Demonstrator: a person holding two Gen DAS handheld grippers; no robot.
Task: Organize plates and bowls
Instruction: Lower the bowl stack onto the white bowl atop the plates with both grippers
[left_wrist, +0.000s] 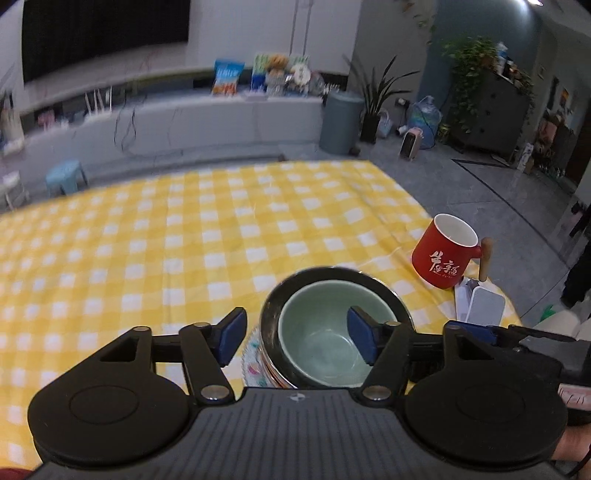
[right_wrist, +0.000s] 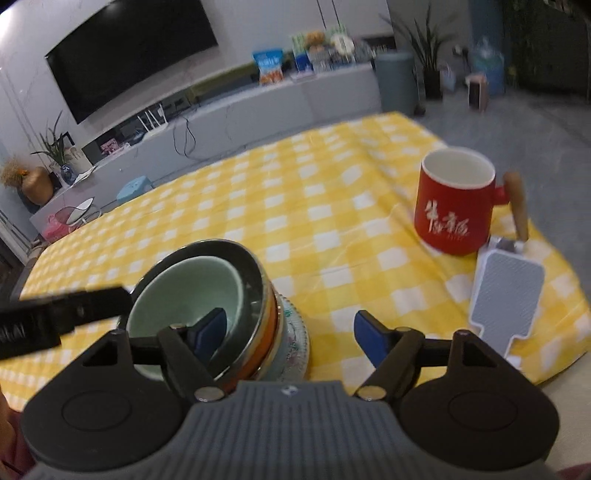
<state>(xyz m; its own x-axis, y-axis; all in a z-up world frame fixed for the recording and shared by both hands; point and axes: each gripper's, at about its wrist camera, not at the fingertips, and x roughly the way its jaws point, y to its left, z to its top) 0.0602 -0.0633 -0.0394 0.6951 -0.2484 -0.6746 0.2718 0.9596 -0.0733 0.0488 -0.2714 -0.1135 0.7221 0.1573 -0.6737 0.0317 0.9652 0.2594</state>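
A pale green bowl (left_wrist: 325, 339) sits nested in a dark metal bowl (left_wrist: 273, 314) atop patterned plates (right_wrist: 295, 339); the left gripper (left_wrist: 297, 338) and right gripper (right_wrist: 290, 338) gape wide, holding nothing.

A red mug (right_wrist: 455, 206) with white lettering and a wooden handle stands upright near the right edge of the tabletop (right_wrist: 295, 206), which wears a yellow-and-white checked cloth. Just beside the mug, toward the near right corner, lies a flat white paddle-shaped object (right_wrist: 506, 295).
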